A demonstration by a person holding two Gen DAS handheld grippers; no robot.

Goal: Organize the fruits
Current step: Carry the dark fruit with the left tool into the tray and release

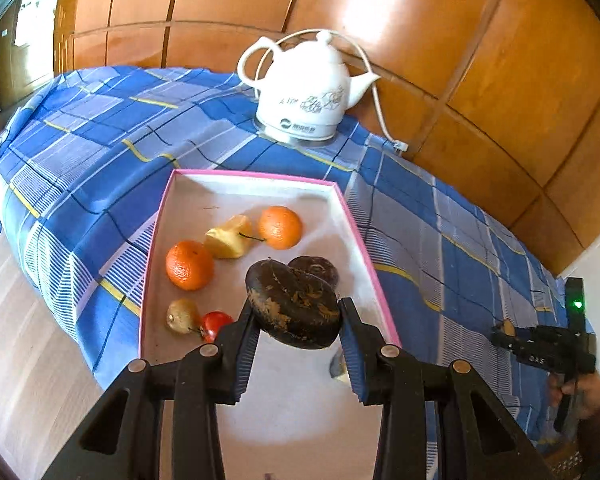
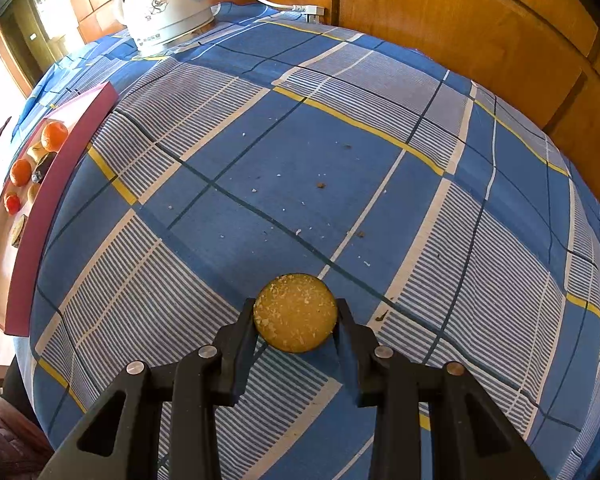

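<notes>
Above the pink-rimmed box [image 1: 364,236] near the table's [image 2: 284,168] left edge: left hand-held gripper [image 1: 298,320] clamped on a dark brown fruit [image 1: 294,306]. Over checked cloth, right hand-held gripper [image 2: 296,316] gripping a yellow round fruit [image 2: 295,312]. At the far edge, against wood panelling [image 1: 480,60], a white kettle [image 1: 304,92].

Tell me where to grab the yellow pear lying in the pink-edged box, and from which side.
Grip the yellow pear across its wide body, coming from above. It lies on its side in the pink-edged box, thin stem toward an orange, so the stem probably offers little hold.
</notes>
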